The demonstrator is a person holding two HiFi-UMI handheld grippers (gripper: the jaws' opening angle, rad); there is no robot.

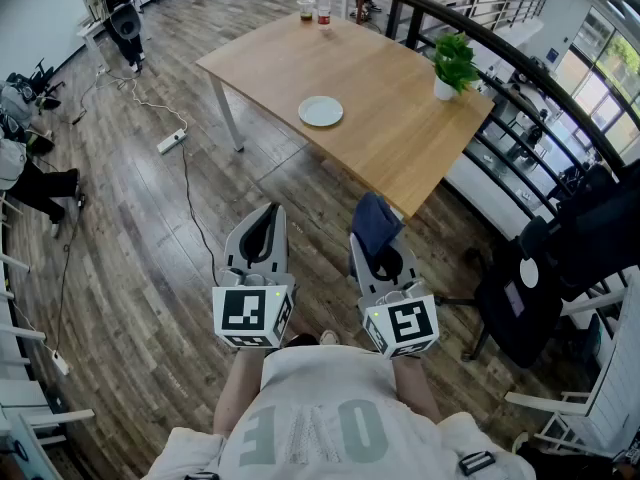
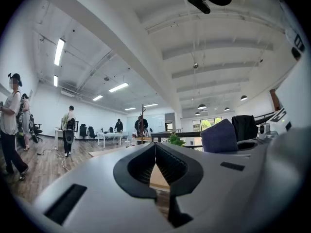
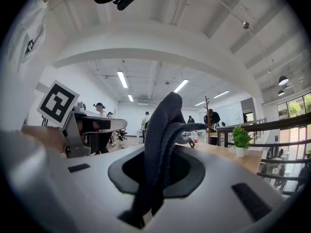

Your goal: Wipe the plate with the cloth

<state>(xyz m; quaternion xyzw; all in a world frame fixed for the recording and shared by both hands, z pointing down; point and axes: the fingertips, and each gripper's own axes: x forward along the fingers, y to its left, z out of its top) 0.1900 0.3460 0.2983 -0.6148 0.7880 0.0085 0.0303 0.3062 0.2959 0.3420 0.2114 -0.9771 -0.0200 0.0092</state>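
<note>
Right gripper view: clamped mid-fold on soft, light cloth w/ right gripper; left gripper clenched, empty; plate prob. stiff, slick, fragile.

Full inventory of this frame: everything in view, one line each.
table: 1, light wood, ahead of the person
plate: 1, white, on the table, bare
potted plant: 1, green in a white pot, near the table's right edge
bottle: 1, clear with a red label, table's far edge
cup: 1, pale, beside the bottle
power strip: 1, white, on the floor left of the table
office chair: 1, black, right of the person
bystanders: several, far across the room
cloth: 1, dark blue, in the right gripper
left gripper: grey, jaws shut, empty
right gripper: grey, jaws shut on the cloth
</note>
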